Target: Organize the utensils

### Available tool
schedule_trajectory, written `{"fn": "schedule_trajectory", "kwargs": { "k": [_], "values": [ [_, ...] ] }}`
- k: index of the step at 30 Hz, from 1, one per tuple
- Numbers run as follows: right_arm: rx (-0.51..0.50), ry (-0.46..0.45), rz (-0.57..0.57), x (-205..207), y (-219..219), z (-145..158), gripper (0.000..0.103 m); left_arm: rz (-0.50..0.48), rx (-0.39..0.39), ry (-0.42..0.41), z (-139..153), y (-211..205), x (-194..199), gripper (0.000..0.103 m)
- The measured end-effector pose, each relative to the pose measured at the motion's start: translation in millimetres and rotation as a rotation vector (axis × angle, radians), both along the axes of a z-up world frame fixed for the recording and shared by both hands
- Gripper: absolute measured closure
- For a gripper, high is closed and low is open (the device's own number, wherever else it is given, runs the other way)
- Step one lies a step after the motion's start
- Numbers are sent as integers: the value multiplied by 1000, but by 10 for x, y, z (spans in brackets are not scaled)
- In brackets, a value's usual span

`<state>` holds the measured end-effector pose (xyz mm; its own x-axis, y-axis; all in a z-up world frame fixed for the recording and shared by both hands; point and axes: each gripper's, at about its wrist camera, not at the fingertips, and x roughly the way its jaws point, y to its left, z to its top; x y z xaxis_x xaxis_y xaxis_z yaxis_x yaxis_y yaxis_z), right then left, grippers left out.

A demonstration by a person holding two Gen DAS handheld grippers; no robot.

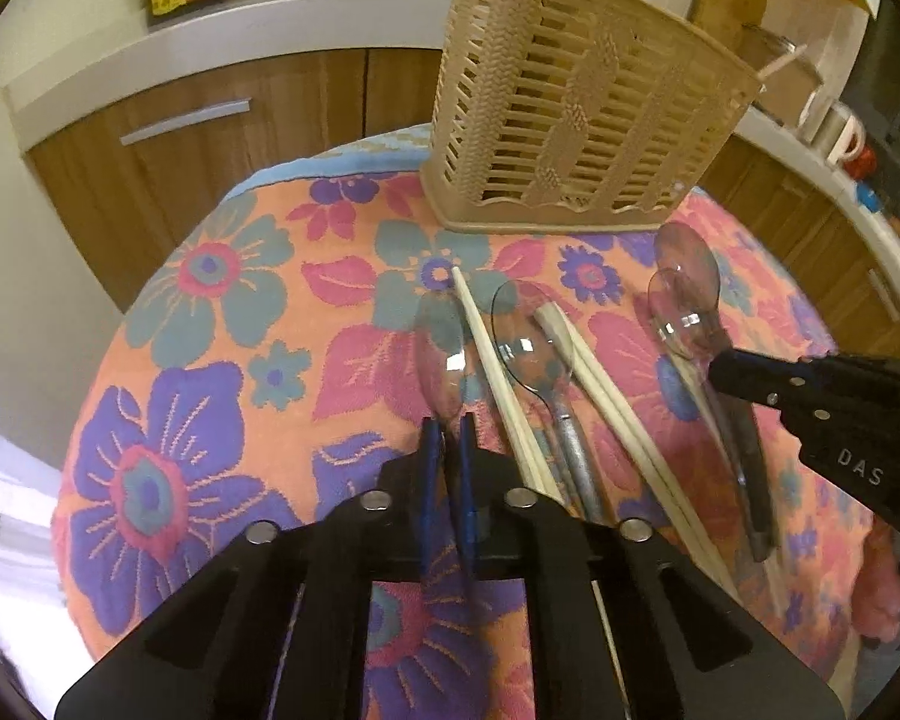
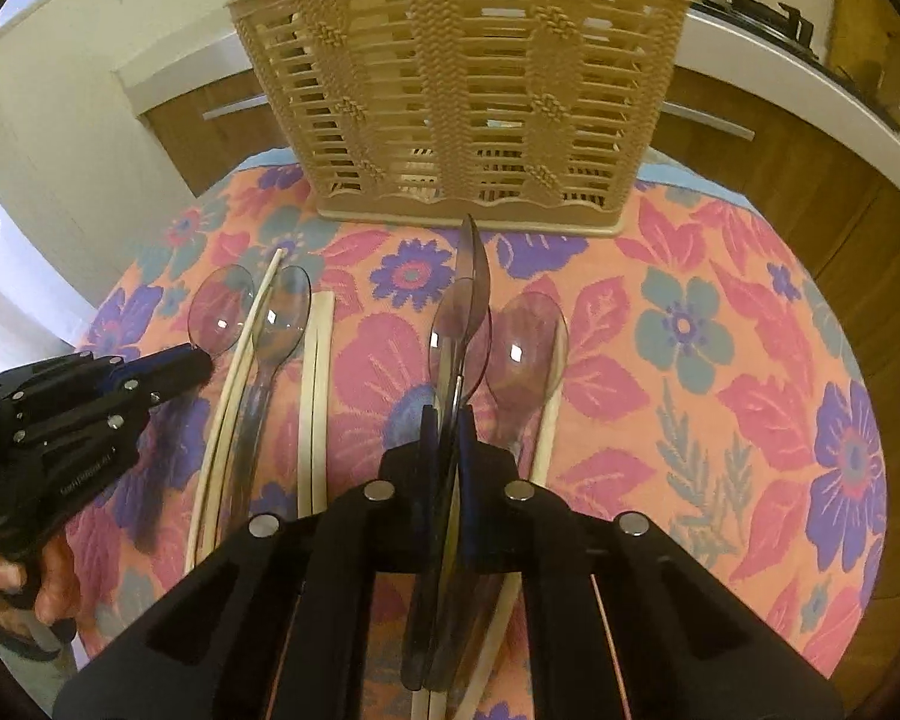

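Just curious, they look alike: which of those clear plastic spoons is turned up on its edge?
The clear plastic spoon pinched in the right gripper: its bowl stands edge-up, while the others lie flat on the flowered cloth.

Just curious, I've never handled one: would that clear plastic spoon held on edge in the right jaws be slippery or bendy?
The clear plastic spoon looks glossy, so probably slippery. It seems thin, likely light and slightly bendy. Gripped on its narrow edge, it may twist.

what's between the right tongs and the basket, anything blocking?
Only bare floral cloth beyond the tip of the clear spoon the right tongs pinch; nothing else before the basket. Right wrist view shows it.
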<state>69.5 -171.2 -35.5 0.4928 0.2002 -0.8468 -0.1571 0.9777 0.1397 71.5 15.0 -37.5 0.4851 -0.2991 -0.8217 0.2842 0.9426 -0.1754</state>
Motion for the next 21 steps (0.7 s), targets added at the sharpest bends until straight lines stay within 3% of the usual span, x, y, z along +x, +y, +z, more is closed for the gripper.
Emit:
{"fn": "schedule_trajectory", "kwargs": {
  "k": [7, 10, 16, 21],
  "values": [
    [261, -13, 18, -180, -327, 186, 102, 1, -190, 59, 17, 271, -50, 102],
    [304, 27, 6, -166, -420, 157, 102, 14, -229, 75, 3, 339, -61, 102],
    [293, 44, -56, -247, -705, 62, 102, 37, -201, 88, -46, 446, -74, 102],
    [255, 98, -115, -272, -977, -93, 102, 28, -97, 64, -53, 392, -65, 100]
  ]
}}
